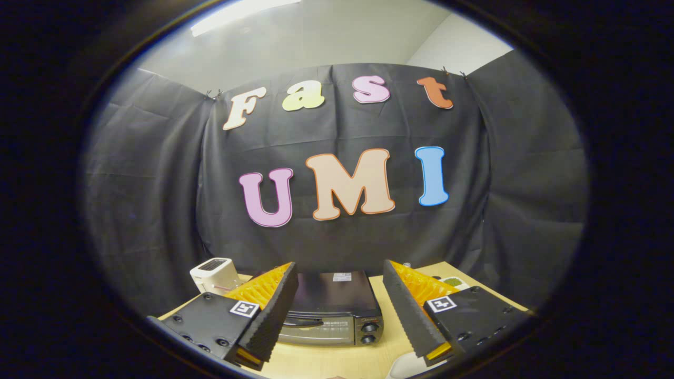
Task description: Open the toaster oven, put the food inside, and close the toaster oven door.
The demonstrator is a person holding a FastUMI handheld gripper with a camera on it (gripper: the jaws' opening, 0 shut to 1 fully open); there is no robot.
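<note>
toaster oven (331,310) on table (337,363), between open tongs (339,310), white appliance (215,273) behind-left

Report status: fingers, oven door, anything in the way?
Gripper open, fingers spread, holding nothing. Toaster oven between and just beyond them, door shut. White appliance beside it, off the approach path.

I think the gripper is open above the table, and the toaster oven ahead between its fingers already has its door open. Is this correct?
Not quite. In the gripper view the toaster oven has its door closed, the handle lying flat across its front. The rest holds: the gripper is open above the table, with the oven ahead between its fingers.
</note>
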